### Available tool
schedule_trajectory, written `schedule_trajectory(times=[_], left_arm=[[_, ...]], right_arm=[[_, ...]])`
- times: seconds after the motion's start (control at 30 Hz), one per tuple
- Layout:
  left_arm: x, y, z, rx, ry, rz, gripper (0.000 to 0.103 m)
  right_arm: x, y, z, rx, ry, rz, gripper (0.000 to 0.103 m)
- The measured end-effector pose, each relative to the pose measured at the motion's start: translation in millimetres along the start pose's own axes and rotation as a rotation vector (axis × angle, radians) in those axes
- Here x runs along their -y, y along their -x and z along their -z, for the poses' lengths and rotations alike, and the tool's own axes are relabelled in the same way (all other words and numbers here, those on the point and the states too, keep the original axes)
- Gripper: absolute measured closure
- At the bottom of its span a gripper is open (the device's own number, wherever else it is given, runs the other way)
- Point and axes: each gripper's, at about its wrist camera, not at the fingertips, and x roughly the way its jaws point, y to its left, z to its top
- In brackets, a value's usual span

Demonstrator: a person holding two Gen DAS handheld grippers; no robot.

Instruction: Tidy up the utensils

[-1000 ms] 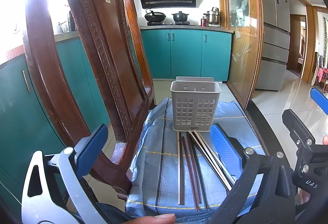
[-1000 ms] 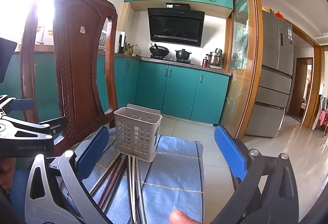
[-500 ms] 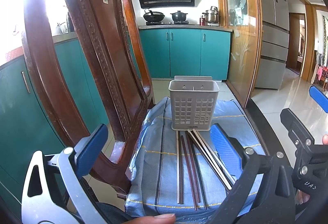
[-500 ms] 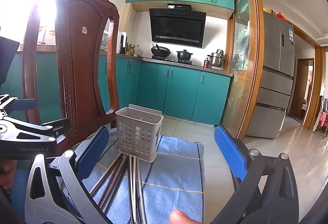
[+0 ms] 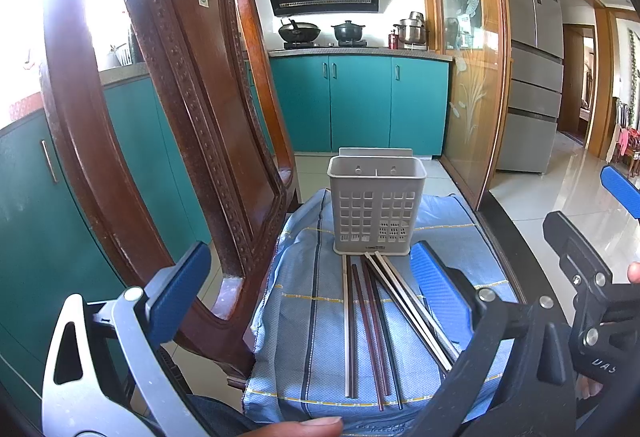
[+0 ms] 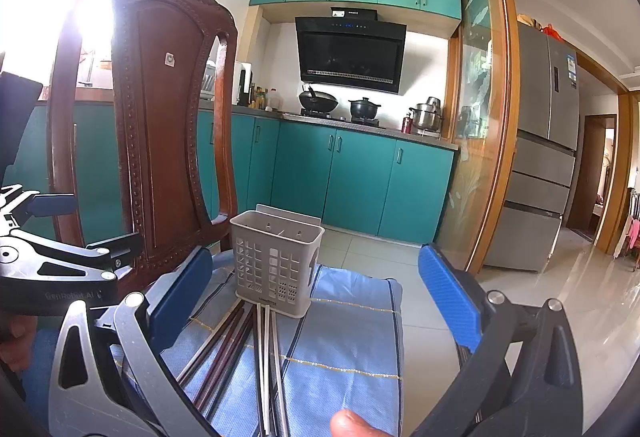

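A grey perforated utensil holder (image 5: pixel 376 209) (image 6: pixel 276 269) stands upright on a blue striped cloth (image 5: pixel 304 341) (image 6: pixel 344 353). Several chopsticks (image 5: pixel 372 329) (image 6: pixel 240 349), silver and dark red, lie on the cloth in front of the holder, their tips against its base. My left gripper (image 5: pixel 308 301) hovers open above the near ends of the chopsticks, holding nothing. My right gripper (image 6: pixel 316 301) is also open and empty, to the right of the chopsticks and short of the holder. The right gripper's body (image 5: pixel 592 289) shows at the right edge of the left wrist view.
A carved wooden chair back (image 5: pixel 160 117) (image 6: pixel 160 117) rises close on the left of the cloth. Teal cabinets (image 5: pixel 360 101), a stove with pots and a grey fridge (image 5: pixel 528 49) stand beyond over tiled floor. A thumb (image 6: pixel 356 423) shows at the bottom edge.
Both grippers have drifted slightly; the holder sits a little higher in each view. Both stay open, and nothing has been taken hold of.
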Motion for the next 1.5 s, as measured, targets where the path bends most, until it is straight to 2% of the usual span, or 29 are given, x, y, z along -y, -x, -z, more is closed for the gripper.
schedule_trajectory(times=[0.57, 0.6, 0.77, 0.9, 1.03, 1.13, 1.2, 1.23, 1.27, 1.3, 1.37, 1.43, 1.5], left_arm=[[-1, -10, 0, -0.028, 0.001, -0.004, 0.004], [-1, -12, 1, -0.033, 0.000, -0.004, 0.004], [4, -23, 8, -0.082, -0.038, -0.004, 0.004], [10, -32, 20, -0.112, -0.080, -0.008, 0.004], [10, -43, 34, -0.157, -0.080, 0.013, 0.004], [9, -53, 47, -0.191, -0.081, 0.008, 0.004], [8, -58, 55, -0.212, -0.081, 0.012, 0.005], [9, -60, 59, -0.217, -0.083, 0.015, 0.009], [10, -61, 63, -0.220, -0.086, 0.017, 0.018], [13, -64, 68, -0.231, -0.094, 0.016, 0.023], [17, -70, 76, -0.262, -0.113, 0.009, 0.042], [22, -76, 85, -0.286, -0.129, 0.019, 0.052], [24, -83, 88, -0.296, -0.147, 0.044, 0.062]], right_arm=[[0, -6, 3, 0.001, 0.005, 0.008, 0.002], [1, -7, 3, -0.002, 0.005, 0.018, 0.002], [4, -26, 11, -0.055, 0.085, 0.206, 0.002], [22, -51, 24, -0.172, 0.047, 0.244, 0.003], [38, -71, 43, -0.270, 0.000, 0.228, 0.006], [39, -83, 57, -0.320, -0.021, 0.189, 0.006], [36, -92, 64, -0.350, -0.027, 0.131, 0.006], [33, -97, 67, -0.362, -0.023, 0.104, 0.006], [30, -103, 69, -0.372, -0.019, 0.078, 0.006], [26, -112, 71, -0.392, -0.017, 0.033, 0.006], [17, -135, 77, -0.444, -0.026, -0.063, 0.016], [10, -159, 81, -0.500, -0.039, -0.122, 0.052], [6, -188, 86, -0.572, -0.075, -0.196, 0.065]])
